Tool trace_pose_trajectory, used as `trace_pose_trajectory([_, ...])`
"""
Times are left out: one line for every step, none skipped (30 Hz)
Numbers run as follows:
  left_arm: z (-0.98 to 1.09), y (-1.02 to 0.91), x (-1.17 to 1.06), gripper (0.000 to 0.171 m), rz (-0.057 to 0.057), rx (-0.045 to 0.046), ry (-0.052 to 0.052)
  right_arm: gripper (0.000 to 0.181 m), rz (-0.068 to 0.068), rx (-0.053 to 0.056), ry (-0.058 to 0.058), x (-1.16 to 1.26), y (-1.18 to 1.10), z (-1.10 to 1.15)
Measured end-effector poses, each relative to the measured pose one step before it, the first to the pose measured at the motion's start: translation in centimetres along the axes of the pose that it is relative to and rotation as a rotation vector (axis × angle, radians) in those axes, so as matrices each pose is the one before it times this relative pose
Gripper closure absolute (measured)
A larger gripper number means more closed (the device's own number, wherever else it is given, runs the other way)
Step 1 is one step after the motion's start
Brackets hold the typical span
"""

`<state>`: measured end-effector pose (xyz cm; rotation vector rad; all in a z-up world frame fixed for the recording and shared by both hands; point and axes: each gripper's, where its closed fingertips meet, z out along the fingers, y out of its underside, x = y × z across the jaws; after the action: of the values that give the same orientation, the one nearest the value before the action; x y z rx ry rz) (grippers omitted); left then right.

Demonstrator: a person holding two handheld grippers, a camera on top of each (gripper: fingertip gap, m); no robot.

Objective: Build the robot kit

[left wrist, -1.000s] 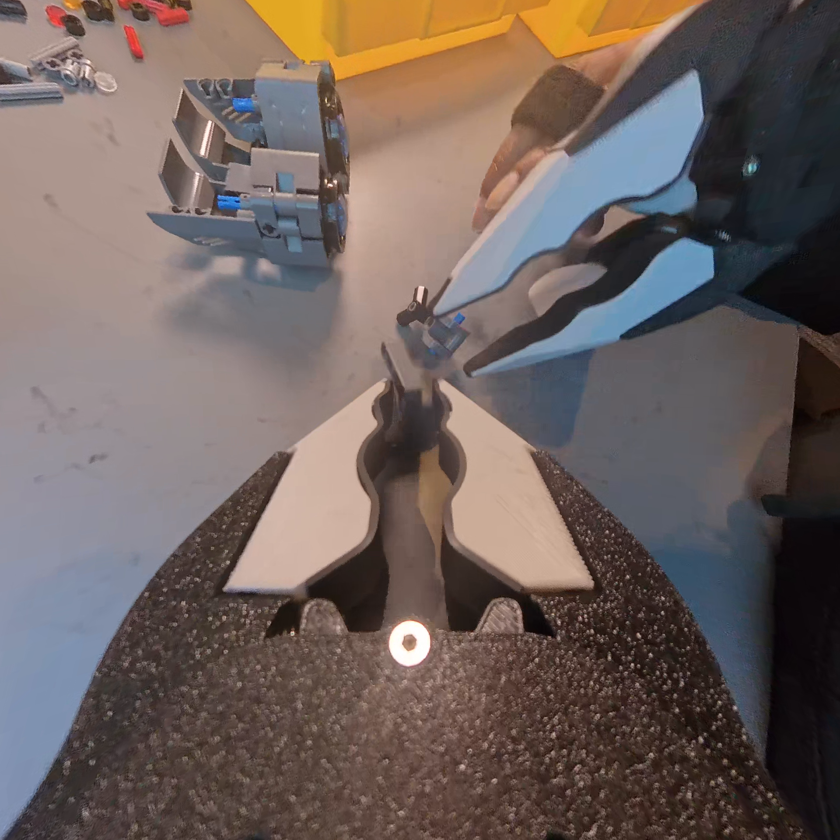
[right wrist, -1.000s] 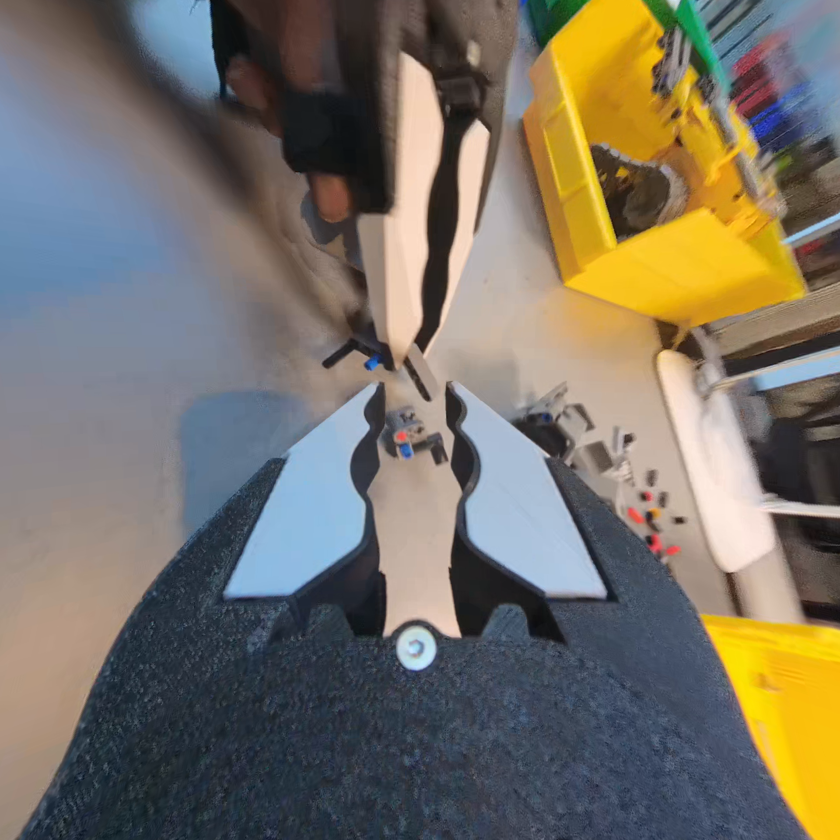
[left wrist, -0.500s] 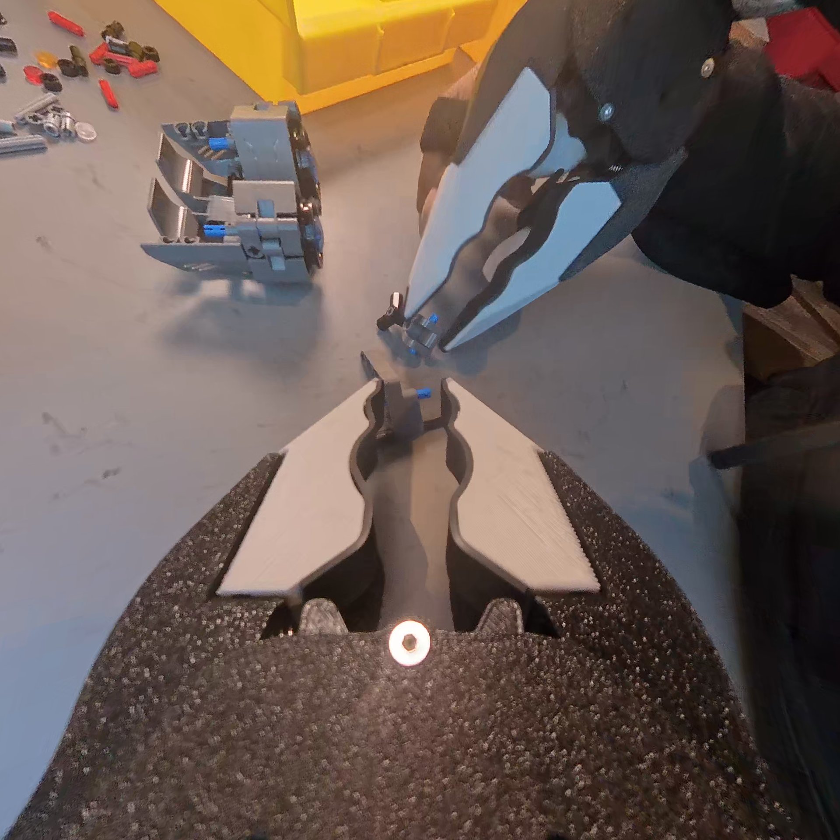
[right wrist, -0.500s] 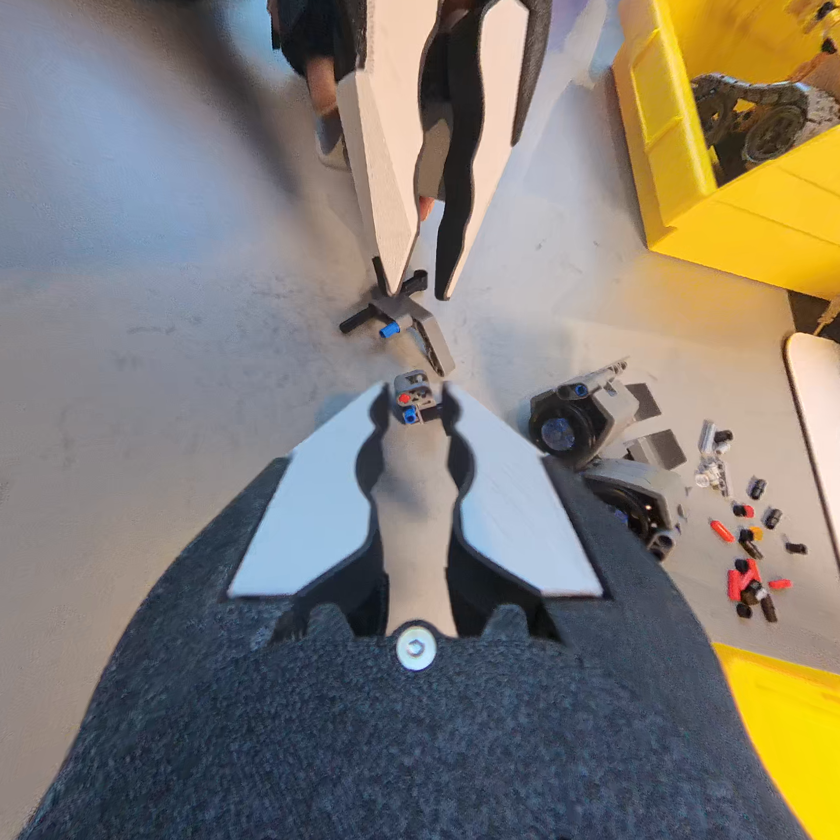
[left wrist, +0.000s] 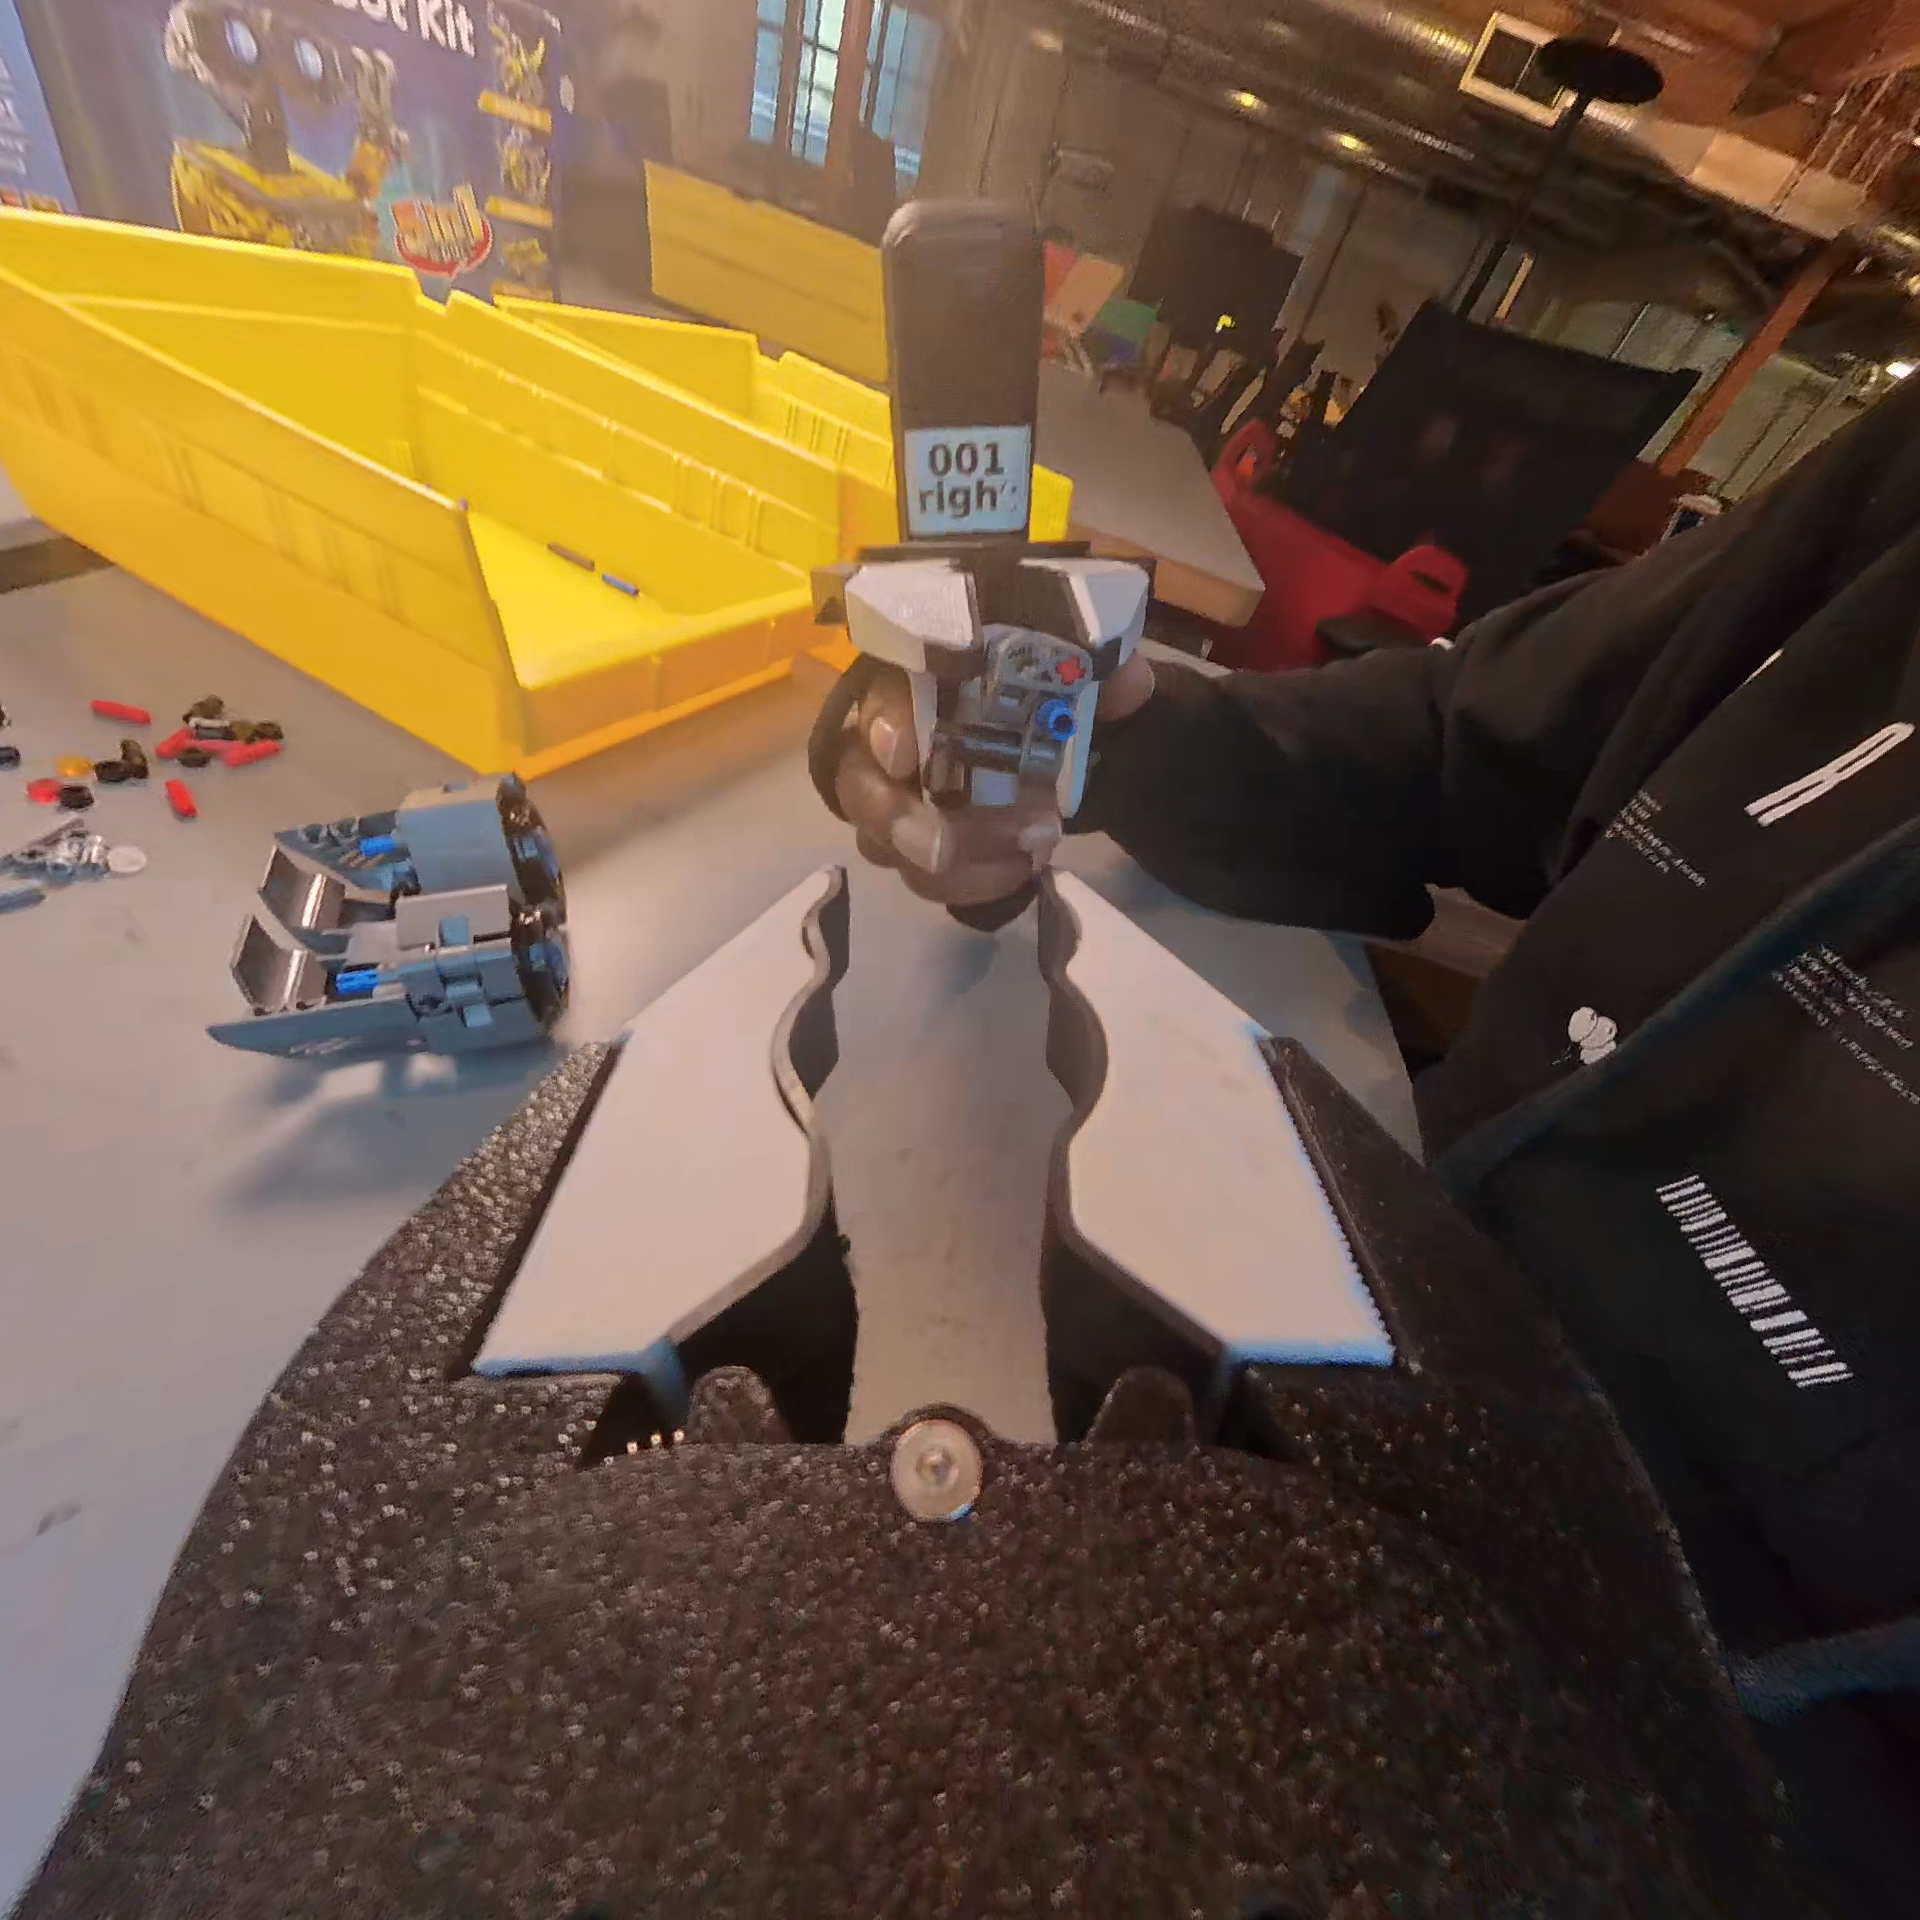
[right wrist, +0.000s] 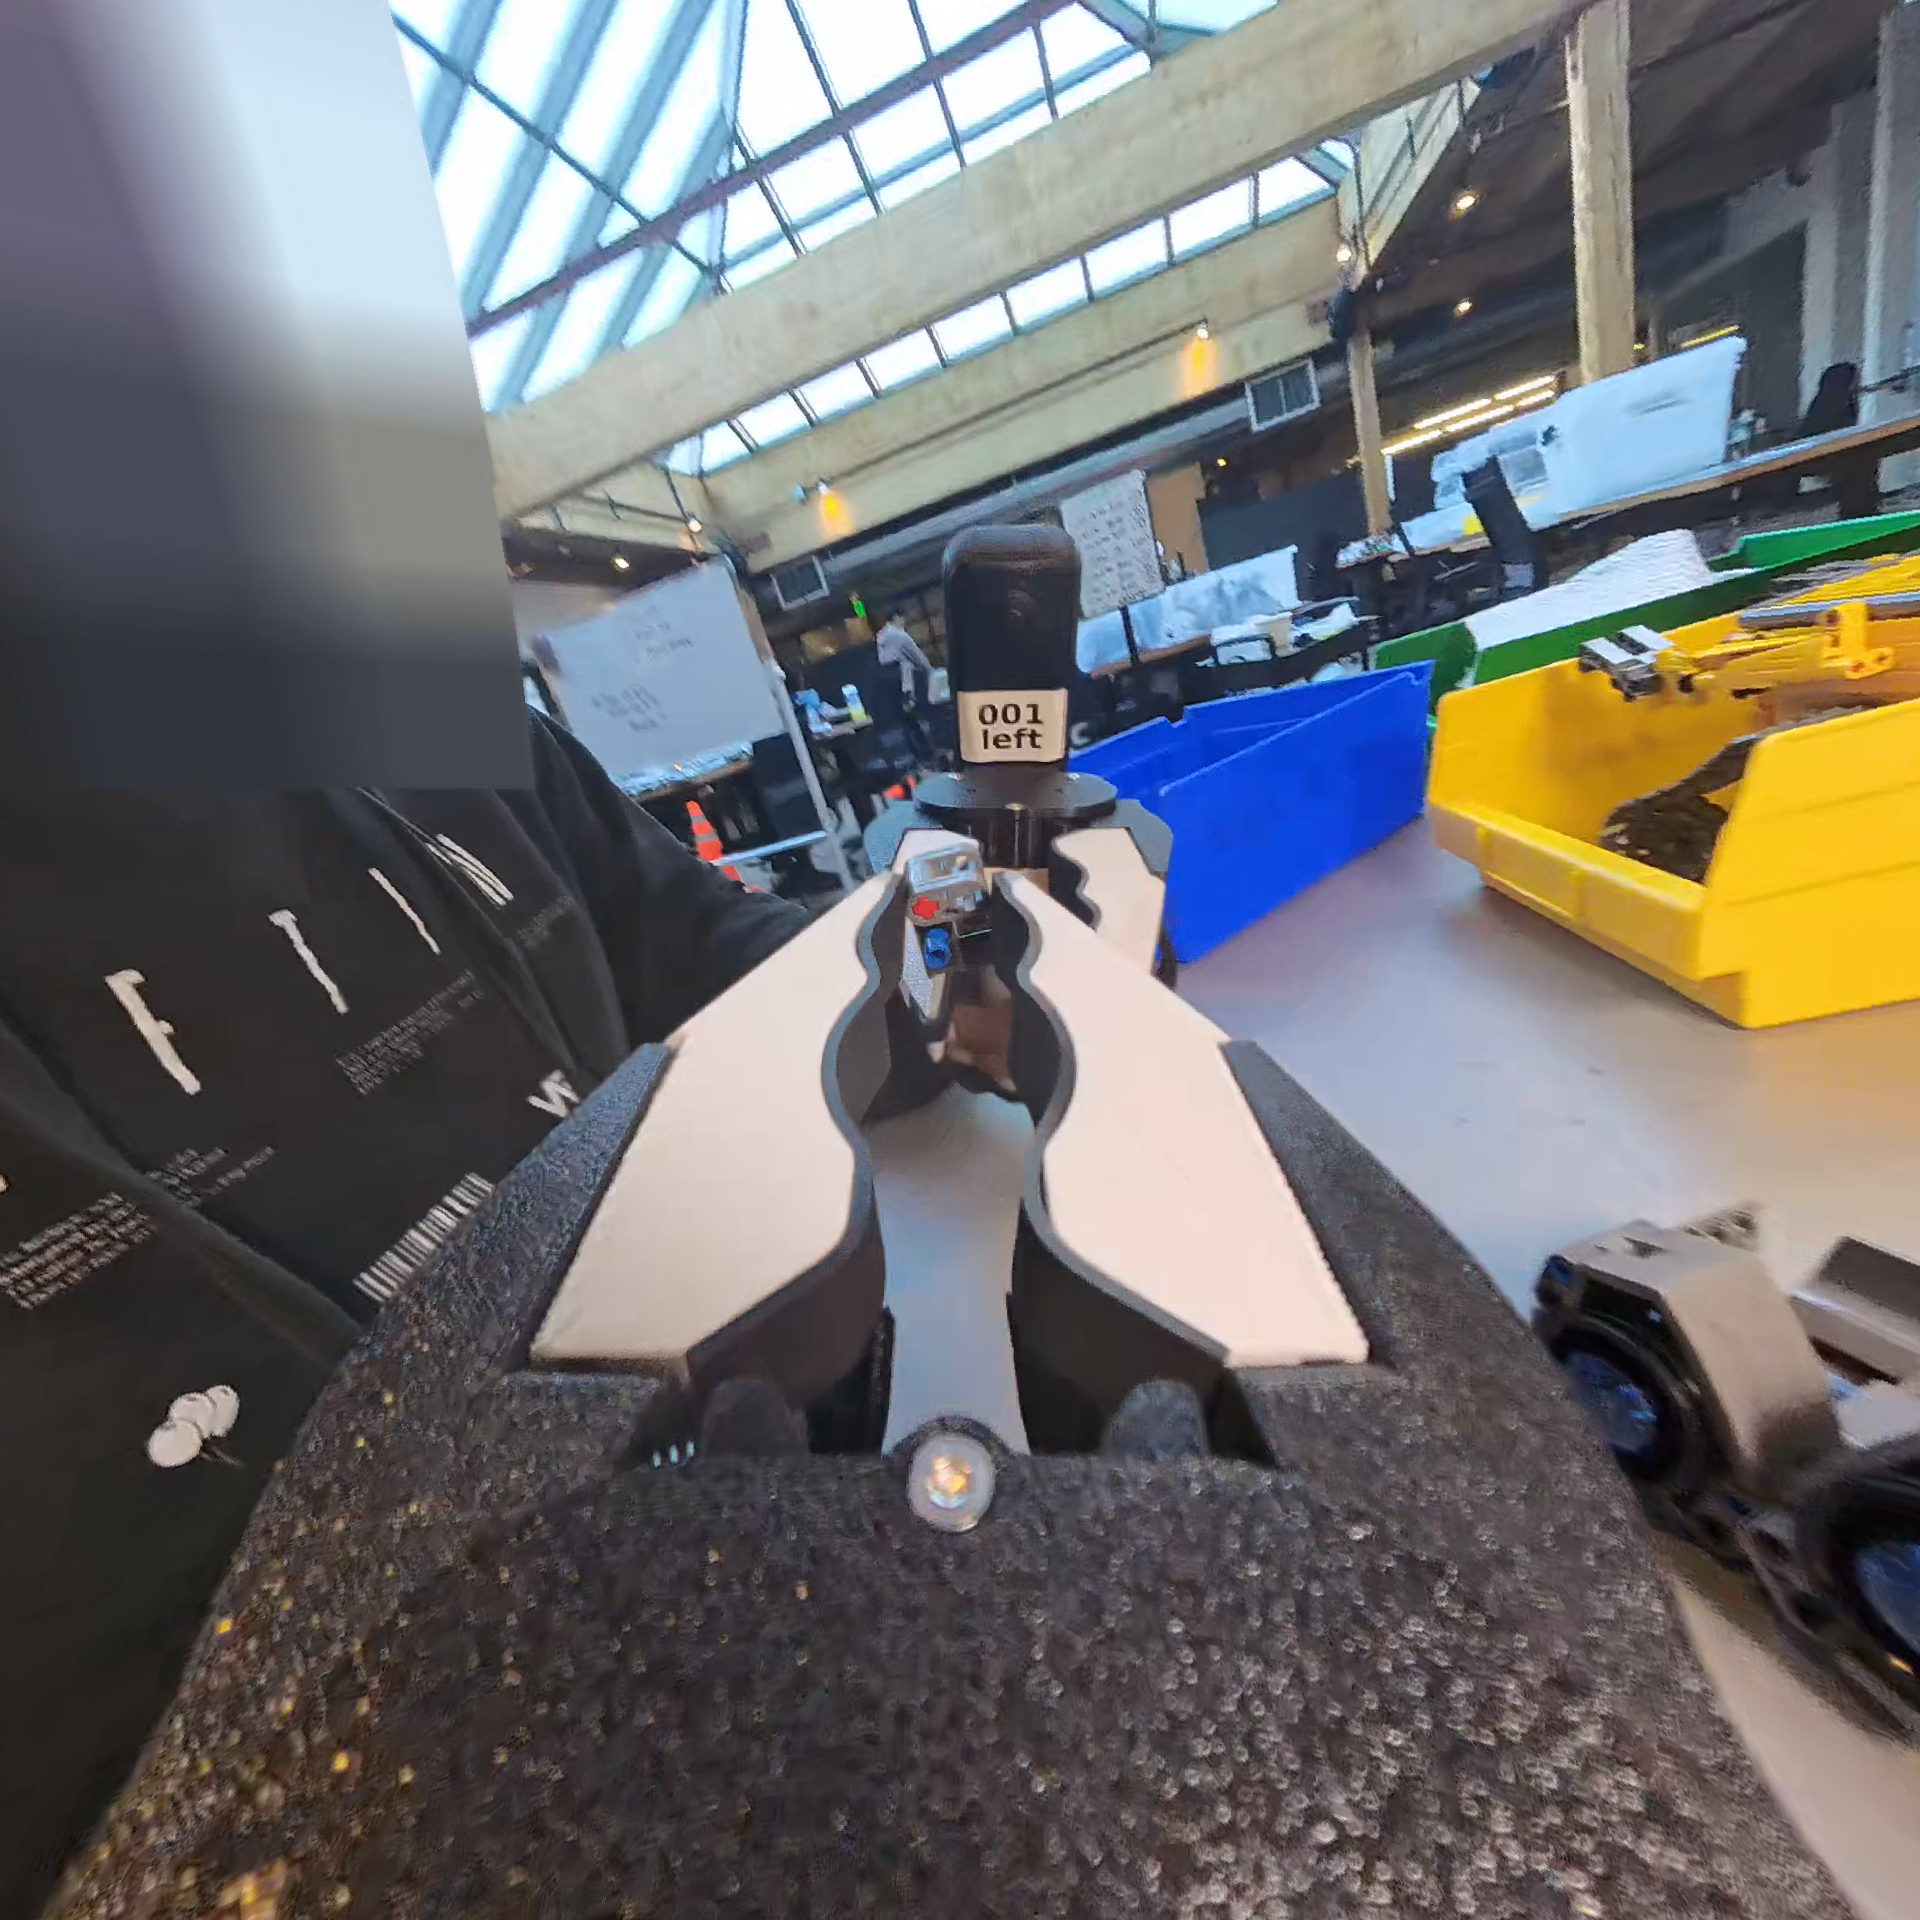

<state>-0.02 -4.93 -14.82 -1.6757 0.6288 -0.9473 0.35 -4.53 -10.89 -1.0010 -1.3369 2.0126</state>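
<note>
Two grippers, two different states. Left gripper point(left wrist: 940, 881): jaws spread wide, nothing between them, only grey table point(left wrist: 156, 1195) showing thru the gap. Right gripper point(right wrist: 943, 894): jaws nearly closed, pinching a small grey brick sub-assy point(right wrist: 940, 909) w/ red and blue pins right at the tips. Seen from the left wrist view as well, gripped upright and facing the camera, hand point(left wrist: 935, 821) wrapped round the handle below.

Vs 0.5 s ago: left tips then held a small grey bit w/ blue pin; now empty and much wider. That bit not seen on the table; prob. now joined to the piece in the right jaws, which looks bigger than before, but can't confirm from these angles. Both grippers then pointed down at the table w/ tips almost meeting; now raised to approx. level, facing each other, tips apart.

Further out, unchanged: grey wheeled block point(left wrist: 405, 935) lying on the table left of the left gripper, loose red and black pins point(left wrist: 156, 748) beyond it, yellow bin point(left wrist: 312, 520) behind. Blue bin point(right wrist: 1299, 769) past the left gripper in the right wrist view.
</note>
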Motion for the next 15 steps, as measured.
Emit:
trace_pose_trajectory([0.072,-0.351,0.217,0.133,0.0086,0.01802,0.0068,0.166,0.0219,0.0195,-0.0158,-0.167,-0.135,0.188])
trace_pose_trajectory([0.099,-0.276,0.164,0.132,0.0091,0.01277,0.0034,0.167,0.0213,0.0172,-0.0130,-0.132,-0.123,0.201])
trace_pose_trajectory([0.100,-0.254,0.235,0.132,0.0084,0.01207,0.0074,0.167,0.0157,0.0088,-0.0107,-0.103,-0.012,0.176])
trace_pose_trajectory([0.083,-0.233,0.256,0.133,0.0035,0.01129,0.0092,0.167,0.0075,0.0016,-0.0032,-0.003,0.083,0.137])
trace_pose_trajectory([0.040,-0.191,0.199,0.136,0.0014,0.00902,0.0075,0.167,0.0014,-0.0079,0.0040,0.112,0.198,0.082])
trace_pose_trajectory([-0.034,-0.144,0.122,0.141,0.0001,0.00661,0.0043,0.167,-0.0068,-0.0203,0.0088,0.181,0.373,0.010])
trace_pose_trajectory([-0.100,-0.126,-0.031,0.144,-0.0019,0.00591,-0.0037,0.167,-0.0114,-0.0187,0.0056,0.110,0.338,-0.044])
trace_pose_trajectory([-0.147,-0.046,-0.164,0.147,-0.0009,0.00232,-0.0093,0.166,-0.0041,-0.0121,0.0044,0.064,0.176,-0.090])
trace_pose_trajectory([-0.126,0.073,-0.138,0.147,-0.0015,-0.00548,-0.0057,0.166,-0.0120,-0.0211,0.0102,0.125,0.234,-0.100])
trace_pose_trajectory([-0.090,0.247,-0.156,0.147,-0.0007,-0.01690,-0.0066,0.167,-0.0269,-0.0313,0.0165,0.159,0.359,-0.083])
trace_pose_trajectory([-0.041,0.321,-0.175,0.147,0.0065,-0.02094,-0.0112,0.167,-0.0300,-0.0378,0.0208,0.215,0.467,-0.070])
trace_pose_trajectory([0.000,0.296,-0.039,0.147,0.0158,-0.01874,-0.0085,0.167,-0.0264,-0.0308,0.0133,0.110,0.374,-0.066])
trace_pose_trajectory([0.038,0.277,0.038,0.147,0.0209,-0.01744,-0.0063,0.167,-0.0183,-0.0287,0.0027,-0.051,0.338,-0.024])
trace_pose_trajectory([0.038,0.331,-0.049,0.147,0.0245,-0.02309,-0.0114,0.167,-0.0242,-0.0369,0.0094,0.022,0.417,-0.047])
trace_pose_trajectory([0.023,0.354,-0.145,0.148,0.0284,-0.02417,-0.0168,0.167,-0.0401,-0.0529,0.0259,0.222,0.649,-0.031])
